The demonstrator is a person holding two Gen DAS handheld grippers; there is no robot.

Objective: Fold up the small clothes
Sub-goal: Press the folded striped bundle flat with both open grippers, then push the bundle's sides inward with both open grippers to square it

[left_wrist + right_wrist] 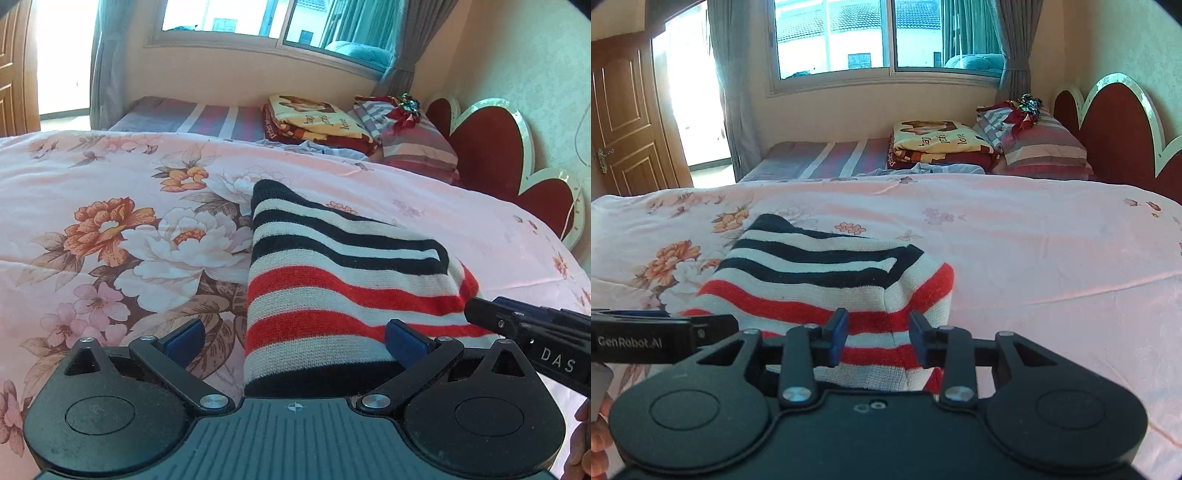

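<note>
the striped knit garment (332, 288) lay folded near the quilt's (110, 177) near edge. the left gripper (295, 341) gaped wide around its hem, holding nothing; the right gripper (877, 338), half open, straddled its right corner, likely to pinch for another fold.

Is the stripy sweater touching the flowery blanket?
Touching. In the left wrist view the striped sweater lies flat on the floral blanket, with no gap beneath it.
</note>
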